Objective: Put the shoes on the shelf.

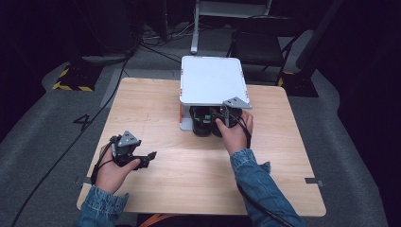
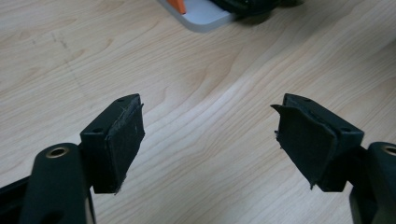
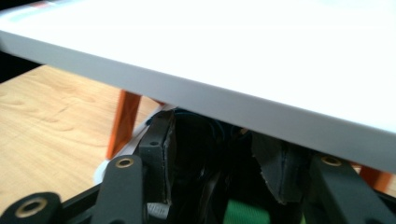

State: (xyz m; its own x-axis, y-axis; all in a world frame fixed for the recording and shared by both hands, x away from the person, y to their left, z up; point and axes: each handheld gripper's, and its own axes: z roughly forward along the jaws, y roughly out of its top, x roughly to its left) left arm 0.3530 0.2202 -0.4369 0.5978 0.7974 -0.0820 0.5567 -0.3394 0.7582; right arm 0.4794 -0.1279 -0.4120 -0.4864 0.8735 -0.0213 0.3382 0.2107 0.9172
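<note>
Your right gripper [image 3: 219, 163] straddles a dark object [image 1: 204, 122] under the white shelf [image 1: 213, 78], grip unclear; left gripper [image 2: 210, 140] gapes, farther off.

Low white shelf [image 1: 212, 78] over dark objects [image 1: 202, 122]

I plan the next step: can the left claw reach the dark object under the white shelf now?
Probably not easily: the right claw and hand already occupy the front of the dark object under the shelf, while the left claw sits open and apart.
</note>
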